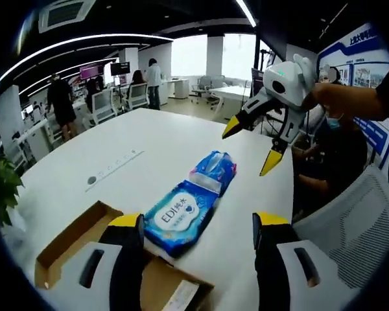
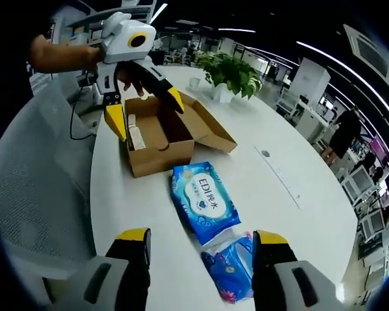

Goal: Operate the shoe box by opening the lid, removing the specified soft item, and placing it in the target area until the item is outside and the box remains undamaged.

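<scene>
Wipes pack (image 2: 203,201) lies outside open shoe box (image 2: 162,139), seemingly undamaged.

Taking the open brown cardboard shoe box (image 2: 161,139) as landmark: its lid is folded flat on the white table (image 2: 298,214) on the side toward the potted green plant (image 2: 232,72), so the cavity is open from above, though the left gripper (image 2: 146,107) hangs over it with jaws spread. Just beside the box's front wall lie a blue wet-wipe pack (image 2: 204,201) and, beyond it, a second crumpled blue pack (image 2: 230,262). Bare tabletop runs wide past the packs, and a grey mesh chair (image 2: 39,188) stands off the table edge nearest the box.
</scene>
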{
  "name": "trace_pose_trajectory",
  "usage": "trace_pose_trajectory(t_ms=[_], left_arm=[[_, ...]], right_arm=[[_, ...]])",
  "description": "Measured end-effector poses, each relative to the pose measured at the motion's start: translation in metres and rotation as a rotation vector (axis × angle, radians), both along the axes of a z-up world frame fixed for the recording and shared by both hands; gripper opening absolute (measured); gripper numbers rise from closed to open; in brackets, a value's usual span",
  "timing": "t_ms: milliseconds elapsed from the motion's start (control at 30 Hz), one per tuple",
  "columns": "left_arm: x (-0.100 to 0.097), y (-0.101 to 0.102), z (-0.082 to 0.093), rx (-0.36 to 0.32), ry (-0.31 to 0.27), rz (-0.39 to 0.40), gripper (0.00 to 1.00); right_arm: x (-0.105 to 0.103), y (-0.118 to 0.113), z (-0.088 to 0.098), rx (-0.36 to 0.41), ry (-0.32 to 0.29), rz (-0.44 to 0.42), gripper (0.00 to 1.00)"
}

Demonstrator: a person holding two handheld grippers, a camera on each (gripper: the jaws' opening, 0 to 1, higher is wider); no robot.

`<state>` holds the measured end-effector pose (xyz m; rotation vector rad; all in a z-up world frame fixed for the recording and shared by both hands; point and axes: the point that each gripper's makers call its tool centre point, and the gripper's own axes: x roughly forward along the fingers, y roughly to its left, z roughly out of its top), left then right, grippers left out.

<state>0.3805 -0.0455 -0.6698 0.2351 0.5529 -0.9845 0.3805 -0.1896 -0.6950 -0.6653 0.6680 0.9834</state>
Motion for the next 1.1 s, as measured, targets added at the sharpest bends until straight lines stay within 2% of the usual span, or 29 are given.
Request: trace_pose_trajectory(t_ms=[500,700,933,1100], left_arm=[[-0.008,0.083,0.005,-0.003,-0.042,0.154,0.85],[-0.019,0.114,0.010,-0.025,-0.051,0.227,0.90],[-0.029,0.147,0.011,-0.013,-0.069,0.298,0.98],[-0.039,0.167,0.018,-0.020,-0.084,0.345,0.99]], right_arm=[[-0.005,0.060,0.006,0.020,0.000,0.116,0.70],[-0.003,0.085,0.008,0.033,-0.004,0.157,0.71],[-0.003,0.114,0.007,0.039,-0.002,0.221,0.71],[-0.003,0.137,0.005,0.043,0.004,0.275,0.69]])
